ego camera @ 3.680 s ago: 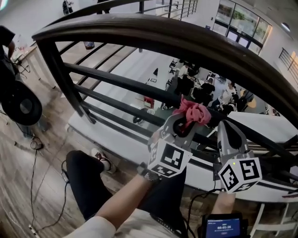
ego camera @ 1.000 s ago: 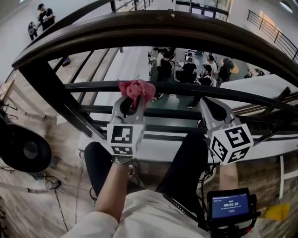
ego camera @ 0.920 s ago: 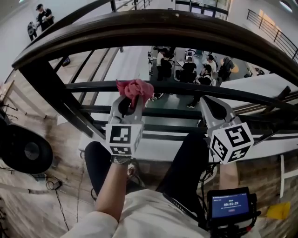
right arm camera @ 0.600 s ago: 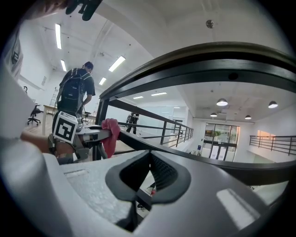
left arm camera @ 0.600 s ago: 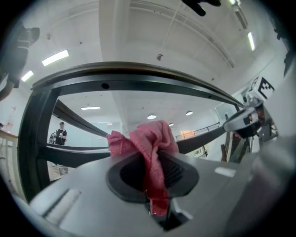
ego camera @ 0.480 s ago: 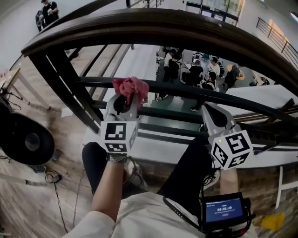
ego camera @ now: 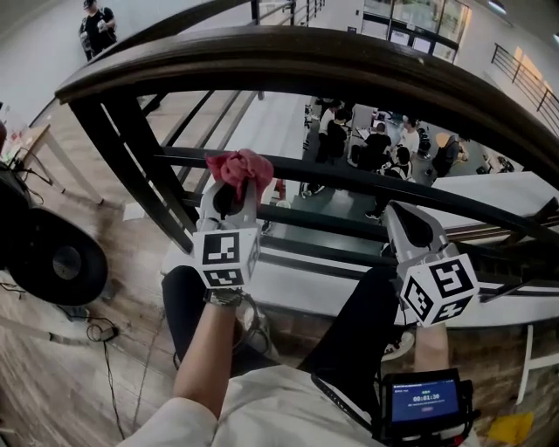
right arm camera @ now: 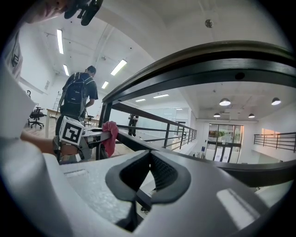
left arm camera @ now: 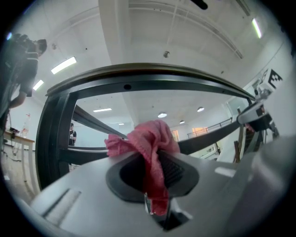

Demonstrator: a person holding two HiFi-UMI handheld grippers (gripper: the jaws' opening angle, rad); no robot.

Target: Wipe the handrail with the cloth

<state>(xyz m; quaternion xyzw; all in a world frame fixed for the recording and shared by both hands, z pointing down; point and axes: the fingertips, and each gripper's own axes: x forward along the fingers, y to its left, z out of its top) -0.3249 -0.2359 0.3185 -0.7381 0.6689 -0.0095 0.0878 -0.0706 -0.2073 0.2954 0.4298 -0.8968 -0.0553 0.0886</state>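
The handrail (ego camera: 349, 61) is a dark, broad rail that arcs across the top of the head view, with thin black bars (ego camera: 367, 175) under it. My left gripper (ego camera: 234, 182) is shut on a crumpled pink cloth (ego camera: 238, 164), which rests against the upper black bar near the left post. In the left gripper view the cloth (left arm camera: 150, 143) bulges out of the shut jaws, with the handrail (left arm camera: 152, 74) overhead. My right gripper (ego camera: 397, 211) hangs lower to the right, shut on nothing, its tips close to a lower bar. Its own view shows the right gripper (right arm camera: 149, 155) and the cloth (right arm camera: 110, 135) far left.
A thick black post (ego camera: 131, 157) stands left of the cloth. On the wooden floor lie a round black device (ego camera: 52, 262) and cables (ego camera: 105, 332). A small screen unit (ego camera: 424, 403) sits at my right hip. People sit on the floor below (ego camera: 384, 148); a person (ego camera: 96, 26) stands top left.
The left gripper has slid the cloth leftward along the black bar towards the post. The right gripper has kept its place beside it, shut.
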